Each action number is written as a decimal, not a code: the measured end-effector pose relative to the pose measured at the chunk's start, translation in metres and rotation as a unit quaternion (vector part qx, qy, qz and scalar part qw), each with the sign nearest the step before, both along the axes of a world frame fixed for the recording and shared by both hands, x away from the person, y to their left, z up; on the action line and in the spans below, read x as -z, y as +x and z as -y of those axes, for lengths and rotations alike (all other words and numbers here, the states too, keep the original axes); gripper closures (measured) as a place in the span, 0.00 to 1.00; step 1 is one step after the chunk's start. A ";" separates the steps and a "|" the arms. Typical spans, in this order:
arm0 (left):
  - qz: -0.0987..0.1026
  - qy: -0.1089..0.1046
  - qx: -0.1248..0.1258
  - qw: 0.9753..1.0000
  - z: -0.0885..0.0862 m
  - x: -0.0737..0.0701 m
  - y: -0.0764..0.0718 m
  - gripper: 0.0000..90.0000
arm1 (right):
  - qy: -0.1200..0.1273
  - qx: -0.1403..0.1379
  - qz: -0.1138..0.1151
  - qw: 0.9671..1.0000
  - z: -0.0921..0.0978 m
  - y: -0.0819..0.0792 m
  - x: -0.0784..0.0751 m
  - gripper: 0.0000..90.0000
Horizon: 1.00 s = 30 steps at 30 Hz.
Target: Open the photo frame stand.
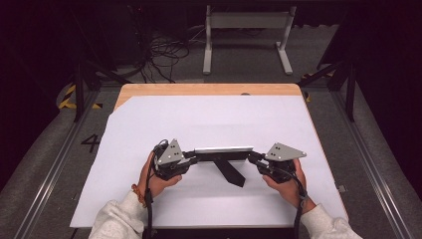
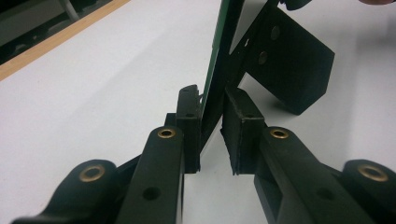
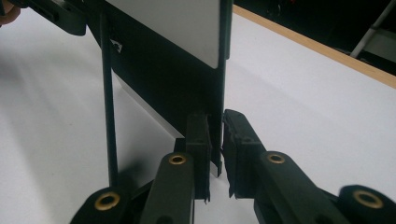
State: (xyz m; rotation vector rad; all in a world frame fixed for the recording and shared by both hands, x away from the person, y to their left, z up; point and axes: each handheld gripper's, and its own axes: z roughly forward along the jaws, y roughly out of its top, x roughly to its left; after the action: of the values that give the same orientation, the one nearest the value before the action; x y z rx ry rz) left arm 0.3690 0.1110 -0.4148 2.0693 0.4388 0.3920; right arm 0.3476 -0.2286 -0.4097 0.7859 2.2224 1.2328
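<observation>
A flat black frame (image 1: 224, 149) with a pale face stands upright on its long edge at the middle of the white sheet. Its black prop leg (image 1: 232, 173) slants toward me. My left gripper (image 1: 195, 157) is shut on the frame's left end. In the left gripper view the pads (image 2: 189, 126) squeeze the thin green-edged panel (image 2: 218, 56), with the prop leg (image 2: 294, 65) behind it. My right gripper (image 1: 251, 157) is shut on the right end. In the right gripper view its jaws (image 3: 215, 149) clamp the panel's edge (image 3: 159, 70).
A white sheet (image 1: 149, 129) covers most of the wooden table (image 1: 199, 89), whose far edge shows bare wood. Beyond the table are floor cables (image 1: 164, 52) and a white metal stand (image 1: 246, 22). Metal rails (image 1: 54, 164) run along both sides of the table.
</observation>
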 end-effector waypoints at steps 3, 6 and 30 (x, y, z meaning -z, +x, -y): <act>-0.002 0.005 0.009 1.000 0.000 -0.002 -0.001 0.87 | 0.007 0.004 -0.004 1.000 0.000 0.003 0.001 0.90; -0.002 0.008 0.017 1.000 0.001 -0.002 -0.005 0.88 | 0.016 0.009 -0.010 1.000 0.002 0.007 0.001 0.89; 0.001 0.017 0.033 0.999 0.000 -0.003 -0.017 0.91 | 0.023 0.016 -0.021 0.999 -0.004 0.021 0.004 0.87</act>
State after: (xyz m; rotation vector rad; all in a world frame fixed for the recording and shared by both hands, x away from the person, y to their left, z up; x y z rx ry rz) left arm 0.3525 0.1108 -0.4117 2.1110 0.3642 0.3654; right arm 0.3690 -0.2243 -0.4141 0.8695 2.2126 1.2666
